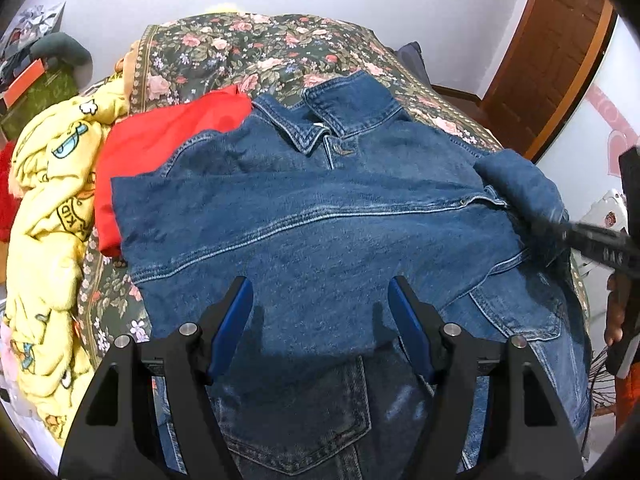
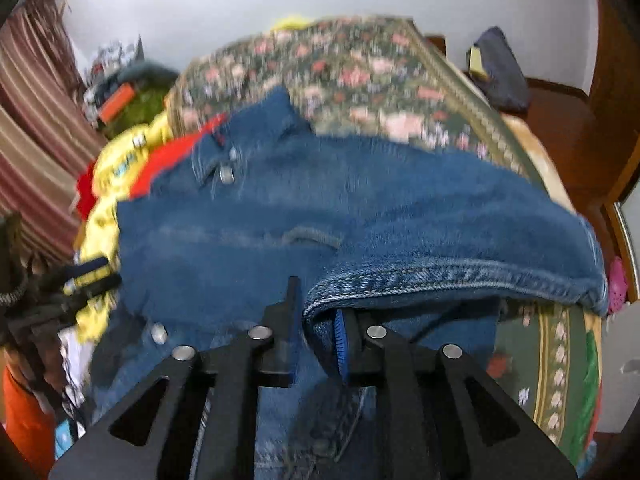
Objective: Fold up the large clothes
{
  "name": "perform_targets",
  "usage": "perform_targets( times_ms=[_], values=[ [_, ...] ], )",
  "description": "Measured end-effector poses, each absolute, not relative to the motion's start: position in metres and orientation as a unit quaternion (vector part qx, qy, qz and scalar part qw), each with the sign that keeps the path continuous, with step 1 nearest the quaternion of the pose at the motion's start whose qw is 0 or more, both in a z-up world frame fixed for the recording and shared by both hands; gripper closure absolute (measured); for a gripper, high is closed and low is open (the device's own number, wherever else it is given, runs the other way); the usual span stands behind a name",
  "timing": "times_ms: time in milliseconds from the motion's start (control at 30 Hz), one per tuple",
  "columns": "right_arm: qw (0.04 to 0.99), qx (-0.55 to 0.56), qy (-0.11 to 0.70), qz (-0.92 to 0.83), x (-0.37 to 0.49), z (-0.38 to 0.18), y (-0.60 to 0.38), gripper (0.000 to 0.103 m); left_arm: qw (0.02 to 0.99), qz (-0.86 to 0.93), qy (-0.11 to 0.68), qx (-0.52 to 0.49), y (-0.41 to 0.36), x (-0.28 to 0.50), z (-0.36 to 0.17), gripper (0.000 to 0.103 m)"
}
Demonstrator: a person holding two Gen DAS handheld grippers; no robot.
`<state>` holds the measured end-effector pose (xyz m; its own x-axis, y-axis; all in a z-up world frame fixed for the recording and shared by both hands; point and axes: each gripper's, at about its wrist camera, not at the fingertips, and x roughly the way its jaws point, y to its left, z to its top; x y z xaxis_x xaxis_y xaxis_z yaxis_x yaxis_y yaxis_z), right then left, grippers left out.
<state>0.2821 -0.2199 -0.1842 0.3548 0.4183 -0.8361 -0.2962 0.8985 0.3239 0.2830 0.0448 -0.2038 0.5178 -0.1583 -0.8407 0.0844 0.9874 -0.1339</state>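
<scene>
Left wrist view looks down on a blue denim jacket (image 1: 320, 216) spread over a bed with a floral bedspread (image 1: 248, 48), its collar (image 1: 316, 120) at the far side and one sleeve folded across the body toward the left. Nearest the camera, the left gripper (image 1: 320, 312) hovers over the jacket's lower half with its blue-padded fingers (image 1: 234, 320) spread wide and nothing between them. Beside the jacket's left shoulder lies a red garment (image 1: 160, 144), partly tucked under the denim, and beyond that a crumpled yellow printed cloth (image 1: 52, 200). At the jacket's right sleeve the right gripper (image 1: 592, 240) shows as a dark blurred bar reaching in from the edge, its tips against the bunched sleeve. Right wrist view is motion-blurred: the right gripper (image 2: 318, 320) has a stitched hem of the denim jacket (image 2: 360, 208) lying between its fingers, the blue pad (image 2: 340, 340) close to the fabric. The gap there is narrow, but whether the pads actually press the hem I cannot tell. Behind the jacket in this view, the floral bedspread (image 2: 340, 68) runs to the far wall.
</scene>
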Motion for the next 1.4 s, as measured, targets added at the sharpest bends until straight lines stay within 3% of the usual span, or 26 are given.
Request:
perform_targets(
  times_ms=[67,233,367,867,933,1033,1100,1167,1400],
  values=[
    [0.813,0.061,0.533,0.227,0.275,-0.182,-0.224,0.055,0.869,-0.07,0.488,-0.039,0.043,0.283,-0.205,0.034],
    [0.831,0.079,0.505,0.218,0.261,-0.161,-0.245,0.051,0.87,-0.074,0.487,-0.034,0.035,0.286,-0.203,0.034],
    [0.853,0.132,0.474,0.171,0.26,-0.151,-0.283,0.034,0.871,-0.08,0.484,-0.031,0.028,0.288,-0.201,0.034],
    [0.789,0.356,0.497,0.061,0.302,-0.228,-0.378,0.032,0.869,-0.087,0.488,-0.019,0.007,0.297,-0.198,0.034],
    [0.793,0.36,0.489,0.056,0.309,-0.231,-0.379,0.034,0.868,-0.087,0.488,-0.02,0.006,0.298,-0.199,0.034],
    [0.802,0.353,0.479,0.054,0.313,-0.229,-0.38,0.051,0.868,-0.086,0.489,-0.019,0.005,0.299,-0.199,0.034],
    [0.809,0.344,0.473,0.054,0.317,-0.226,-0.379,0.074,0.869,-0.086,0.487,-0.015,0.004,0.299,-0.198,0.034],
    [0.818,0.327,0.469,0.056,0.316,-0.218,-0.381,0.083,0.87,-0.085,0.485,-0.008,0.002,0.3,-0.197,0.034],
    [0.875,0.237,0.415,0.078,0.319,-0.155,-0.36,0.09,0.882,-0.085,0.462,0.019,-0.003,0.294,-0.184,0.034]
  ],
)
